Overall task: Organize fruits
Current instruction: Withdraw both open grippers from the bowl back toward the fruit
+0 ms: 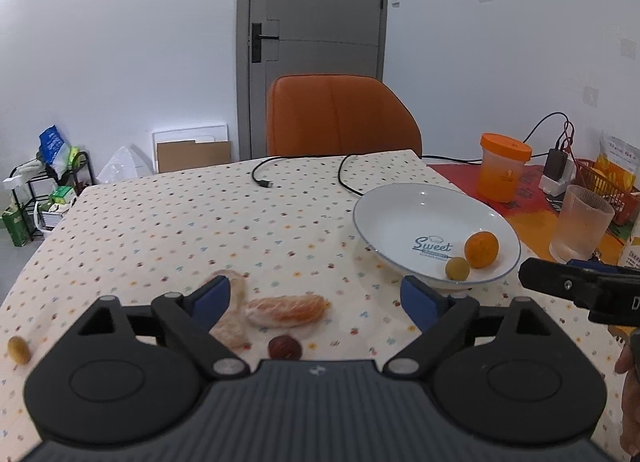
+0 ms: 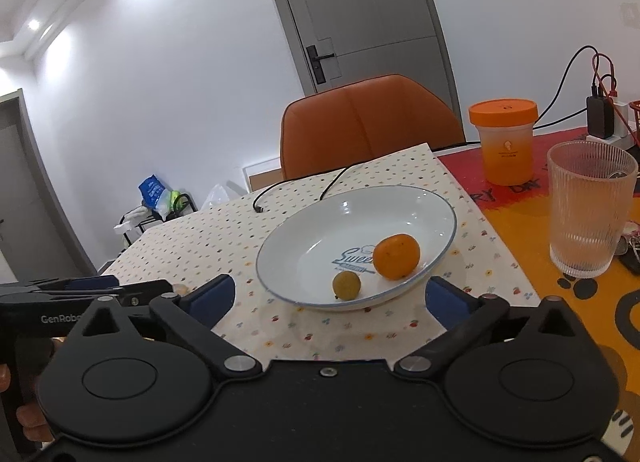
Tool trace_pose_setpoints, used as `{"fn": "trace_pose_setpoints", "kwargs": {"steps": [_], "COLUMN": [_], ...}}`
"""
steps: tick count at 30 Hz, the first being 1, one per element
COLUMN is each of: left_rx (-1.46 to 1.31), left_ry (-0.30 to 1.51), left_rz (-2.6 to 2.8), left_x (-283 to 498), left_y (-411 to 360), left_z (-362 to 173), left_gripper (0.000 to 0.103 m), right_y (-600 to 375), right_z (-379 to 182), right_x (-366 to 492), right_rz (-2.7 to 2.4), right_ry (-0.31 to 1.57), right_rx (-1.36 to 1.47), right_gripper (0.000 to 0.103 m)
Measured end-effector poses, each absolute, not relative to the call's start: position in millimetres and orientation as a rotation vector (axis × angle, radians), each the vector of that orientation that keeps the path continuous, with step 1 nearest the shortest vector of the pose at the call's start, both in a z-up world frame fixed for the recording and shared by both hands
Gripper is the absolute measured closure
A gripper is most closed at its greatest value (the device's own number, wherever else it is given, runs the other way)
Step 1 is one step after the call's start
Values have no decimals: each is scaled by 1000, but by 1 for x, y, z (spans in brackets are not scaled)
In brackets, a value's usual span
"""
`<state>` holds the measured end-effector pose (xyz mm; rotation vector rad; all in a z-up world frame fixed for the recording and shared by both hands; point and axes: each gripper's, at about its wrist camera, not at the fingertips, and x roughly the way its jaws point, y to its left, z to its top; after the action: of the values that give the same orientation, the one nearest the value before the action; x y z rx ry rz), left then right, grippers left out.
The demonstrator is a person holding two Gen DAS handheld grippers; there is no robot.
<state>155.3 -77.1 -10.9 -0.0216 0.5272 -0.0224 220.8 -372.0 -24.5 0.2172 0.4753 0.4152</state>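
Fruits (image 2: 397, 256) in plate (image 2: 320, 221), dotted tablecloth (image 1: 180, 221), orange chair (image 1: 340, 117), grey door (image 1: 320, 13)

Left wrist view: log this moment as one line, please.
plate: orange, yellowish fruit | cloth: peeled segment, dark red fruit | left gripper: open, empty | right gripper: open, empty

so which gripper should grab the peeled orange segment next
Left. The left gripper is open with the peeled orange segment on the cloth right between its fingers. The right gripper, also open and empty, faces the plate, and the segment does not show in its view.
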Motion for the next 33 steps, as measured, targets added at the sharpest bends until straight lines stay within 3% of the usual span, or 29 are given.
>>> {"fn": "trace_pose_setpoints", "kwargs": {"steps": [33], "left_rx": [-145], "left_ry": [534], "left_rz": [62], "left_x": [77], "left_y": [16], "left_z": [-17], "left_gripper": [9], "right_y": [-297], "right_z": [-10], "right_x": [175], "right_rz": [548], "right_ry": [547], "right_rx": [140], "right_gripper": [0]}}
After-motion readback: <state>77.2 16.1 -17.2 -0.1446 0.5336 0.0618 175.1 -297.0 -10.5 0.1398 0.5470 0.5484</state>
